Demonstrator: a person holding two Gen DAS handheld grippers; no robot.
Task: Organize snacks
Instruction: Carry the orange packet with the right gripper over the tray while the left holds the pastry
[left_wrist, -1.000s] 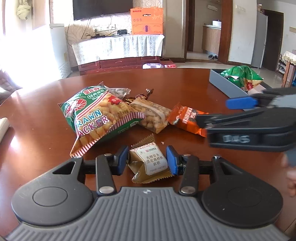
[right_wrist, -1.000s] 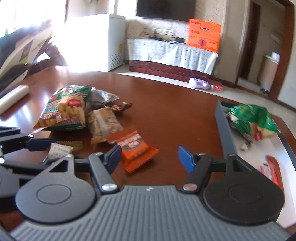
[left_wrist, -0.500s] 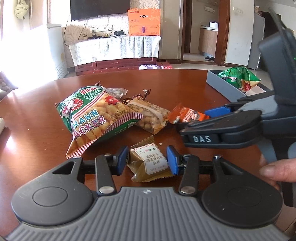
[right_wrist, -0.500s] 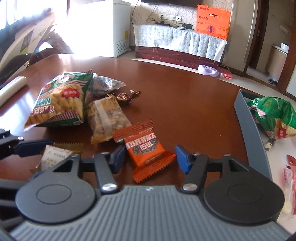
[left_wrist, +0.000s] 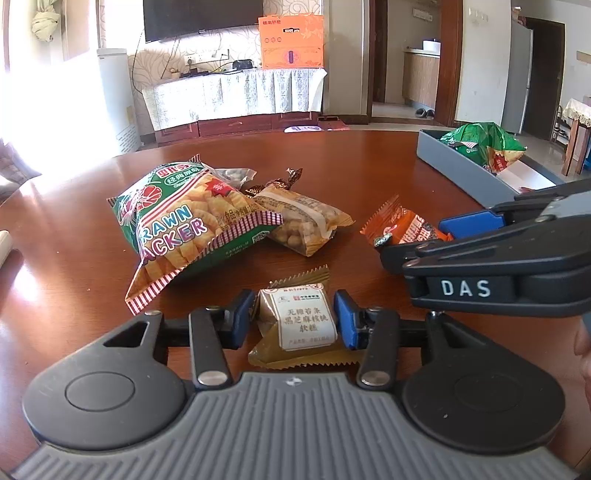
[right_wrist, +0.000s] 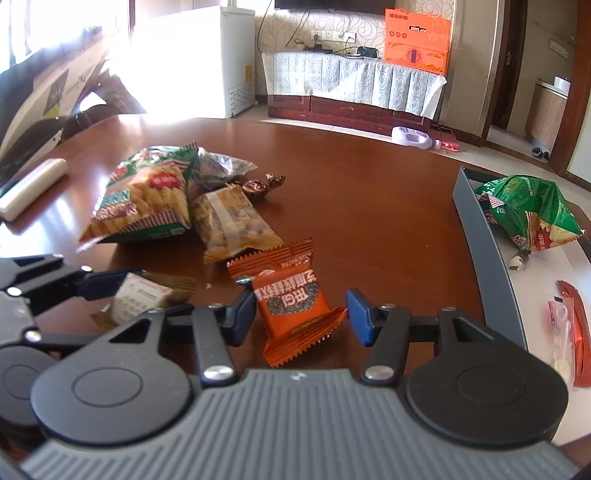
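Left gripper (left_wrist: 295, 320) pinches gold packet (left_wrist: 300, 325); right gripper (right_wrist: 301, 314) closing around orange packet (right_wrist: 291, 301), far pad clear. Slick wrapper may skid aside.

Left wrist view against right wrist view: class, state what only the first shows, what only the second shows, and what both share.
Only the left wrist view: the left gripper shut on the gold packet, label readable.
Only the right wrist view: the right gripper closing around the orange packet, right pad not touching; red sachets in the grey tray; a white roll.
Both: prawn cracker bag, peanut bag, the green bag in the tray.
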